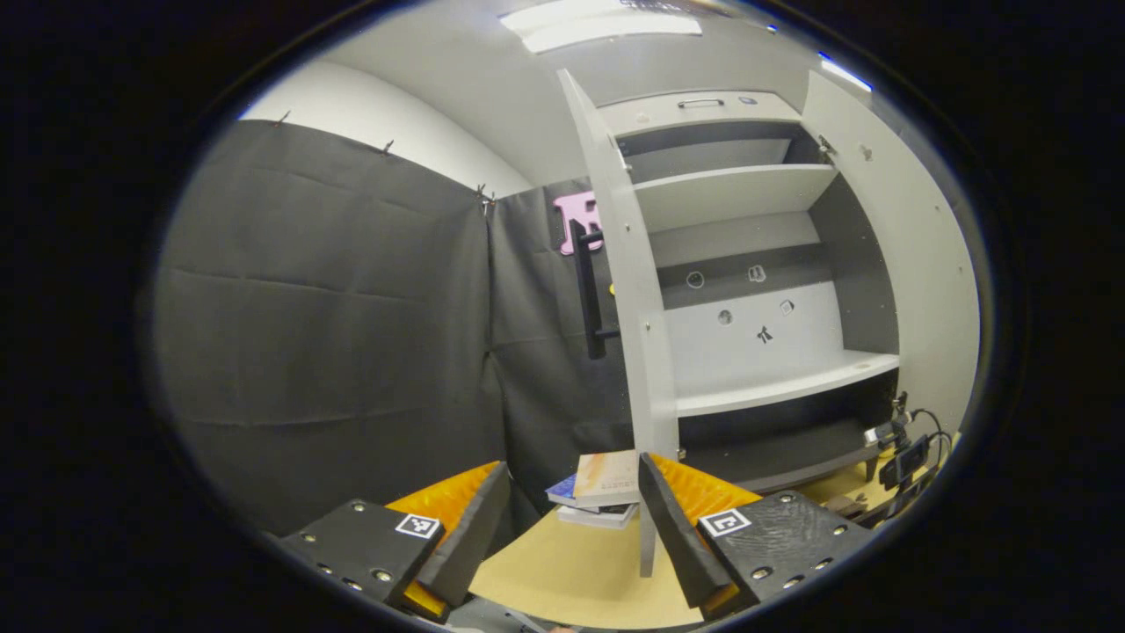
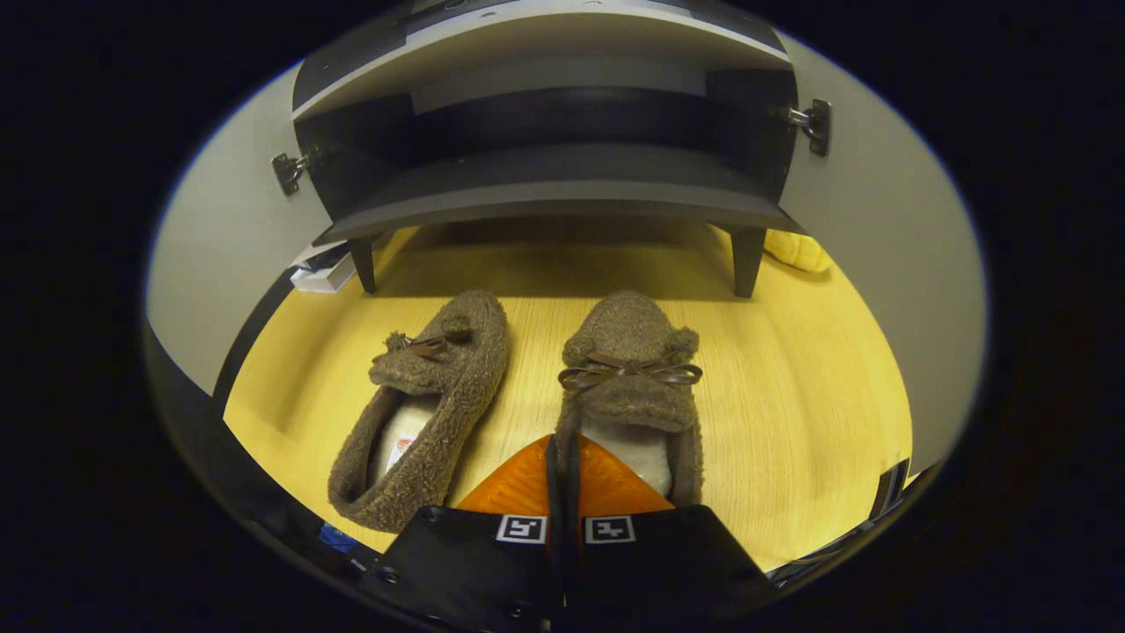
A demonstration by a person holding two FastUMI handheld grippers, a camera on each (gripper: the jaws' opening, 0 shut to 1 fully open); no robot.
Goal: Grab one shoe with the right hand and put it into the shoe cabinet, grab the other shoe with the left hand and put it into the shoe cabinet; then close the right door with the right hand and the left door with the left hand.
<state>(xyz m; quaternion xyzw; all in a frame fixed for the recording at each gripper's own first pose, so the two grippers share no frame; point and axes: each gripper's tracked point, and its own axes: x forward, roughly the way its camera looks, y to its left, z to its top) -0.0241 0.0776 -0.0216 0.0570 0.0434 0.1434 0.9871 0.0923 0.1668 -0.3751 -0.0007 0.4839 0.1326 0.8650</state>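
Right gripper [image 2: 562,462]: nearest the lens at 6 o'clock, clenched on the side wall of the right shoe [image 2: 631,369]; both fingers press the wall's edge.
Left shoe [image 2: 426,409]: just beside its mate, toward 9 o'clock, untouched on the wooden floor [image 2: 791,378].
Left gripper [image 1: 571,519]: fingers spread wide, grasping nothing.
Shoe cabinet [image 1: 756,290]: left gripper view shows the shelves bare, left door [image 1: 628,290] and right door [image 1: 905,264] swung open; right gripper view shows the dark bottom shelf and legs at 12 o'clock.
Hard to make out: stacked books [image 1: 598,492] behind the left door, partly hidden; yellow object [image 2: 795,251] at 2 o'clock, cut off.
Room: black cloth wall [image 1: 325,308].
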